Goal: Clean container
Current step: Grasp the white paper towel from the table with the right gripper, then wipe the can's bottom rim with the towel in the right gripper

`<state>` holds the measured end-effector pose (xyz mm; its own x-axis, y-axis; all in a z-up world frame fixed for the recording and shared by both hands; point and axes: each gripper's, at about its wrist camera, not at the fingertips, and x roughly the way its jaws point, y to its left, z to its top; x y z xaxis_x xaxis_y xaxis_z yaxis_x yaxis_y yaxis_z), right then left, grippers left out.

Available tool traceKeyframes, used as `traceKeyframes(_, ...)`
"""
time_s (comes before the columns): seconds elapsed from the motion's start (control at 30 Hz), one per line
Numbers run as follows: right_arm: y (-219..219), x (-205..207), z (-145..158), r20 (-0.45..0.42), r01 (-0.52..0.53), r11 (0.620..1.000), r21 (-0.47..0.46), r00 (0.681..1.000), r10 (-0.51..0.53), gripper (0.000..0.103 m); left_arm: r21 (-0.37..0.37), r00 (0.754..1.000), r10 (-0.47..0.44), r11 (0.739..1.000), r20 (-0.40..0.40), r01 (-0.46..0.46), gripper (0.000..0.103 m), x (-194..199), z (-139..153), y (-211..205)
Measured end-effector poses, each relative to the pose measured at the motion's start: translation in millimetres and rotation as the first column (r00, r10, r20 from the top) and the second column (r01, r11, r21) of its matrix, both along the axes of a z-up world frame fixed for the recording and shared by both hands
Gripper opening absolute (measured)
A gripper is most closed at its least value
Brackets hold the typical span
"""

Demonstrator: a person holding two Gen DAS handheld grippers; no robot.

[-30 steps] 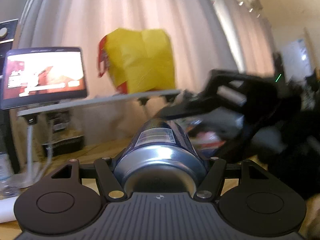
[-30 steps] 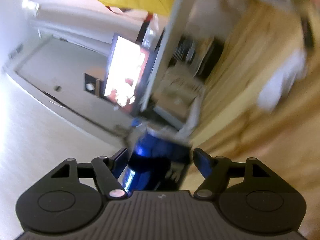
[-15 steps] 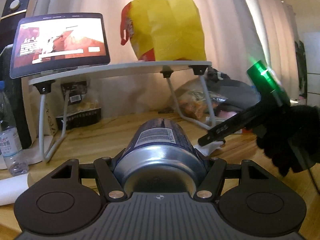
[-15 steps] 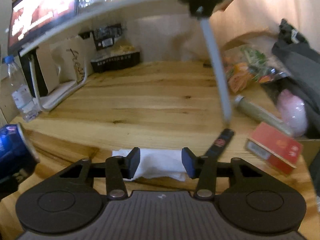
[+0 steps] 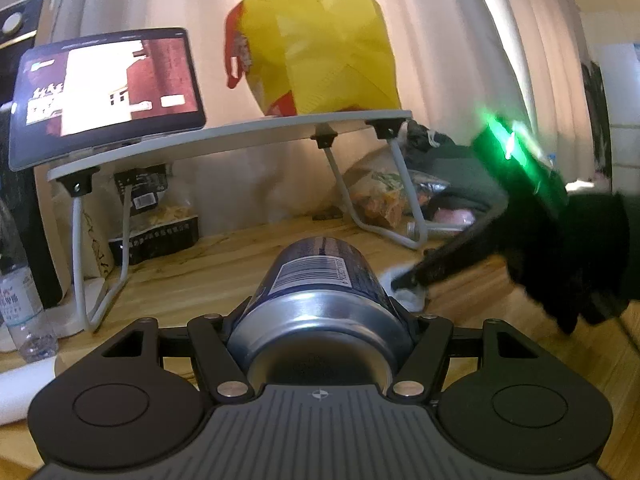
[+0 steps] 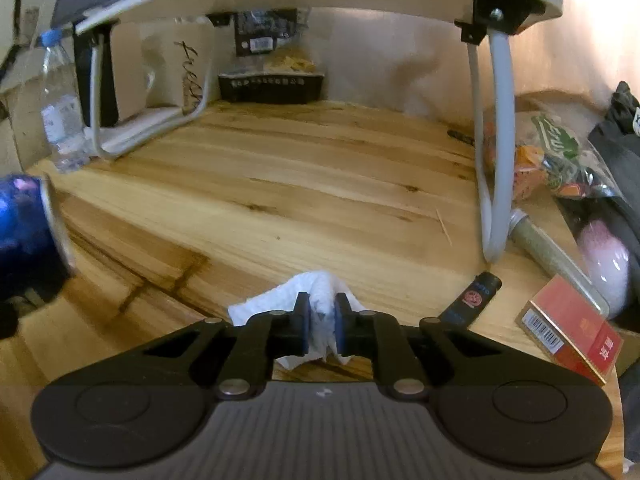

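Observation:
My left gripper (image 5: pixel 322 312) is shut on a blue drink can (image 5: pixel 320 280), held lying along the fingers with its silver base toward the camera. The can also shows at the left edge of the right wrist view (image 6: pixel 28 224). My right gripper (image 6: pixel 322 320) is shut on a crumpled white paper tissue (image 6: pixel 316 292) that rests on the wooden table (image 6: pixel 300 184). In the left wrist view the right gripper (image 5: pixel 404 280) reaches down to the tissue (image 5: pixel 408 296), just right of the can.
A white riser shelf (image 5: pixel 240 136) stands on the table with a tablet (image 5: pixel 108 88) and a yellow bag (image 5: pixel 328 48) on it. A water bottle (image 6: pixel 60 120) stands left. A red box (image 6: pixel 572 340), a lighter (image 6: pixel 476 296), a tube and snack bags lie right.
My right gripper has left the can, swung down to the table and shut on the tissue. The left gripper keeps holding the can and has shifted its view slightly.

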<state>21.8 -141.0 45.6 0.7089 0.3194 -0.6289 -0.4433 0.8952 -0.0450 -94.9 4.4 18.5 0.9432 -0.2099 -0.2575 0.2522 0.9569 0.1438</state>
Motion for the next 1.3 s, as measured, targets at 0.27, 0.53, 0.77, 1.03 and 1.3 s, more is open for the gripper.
traceKeyframes(0.27,-1.2,-67.4,86.3,0.143,-0.234,0.959,0.161,0.967,0.212,0.015,0.156,0.998,-0.042,0.987,0.036,0.036,0.067,-7.6,-4.2,-28.7)
traceKeyframes(0.53,25.7,-91.6,76.7,0.108,-0.355,0.93,0.091,0.932,0.345,0.015,0.234,0.996,-0.068,0.971,0.054,0.053,0.067,-12.0,-6.1,-43.3)
traceKeyframes(0.77,43.9,-116.0,87.7,0.044,-0.497,0.855,0.146,0.867,0.496,0.016,0.246,0.997,-0.07,0.968,0.045,0.056,0.067,-10.9,-7.2,-45.3)
traceKeyframes(1.03,49.5,-77.3,83.7,0.092,-0.361,0.932,-0.043,0.927,0.363,0.016,0.285,0.994,-0.088,0.956,0.063,0.067,0.067,-13.8,-9.9,-50.3)
traceKeyframes(1.3,48.3,-77.2,82.6,0.038,-0.402,0.916,-0.01,0.915,0.402,0.016,0.328,0.991,-0.112,0.941,0.078,0.08,0.067,-18.2,-12.9,-58.2)
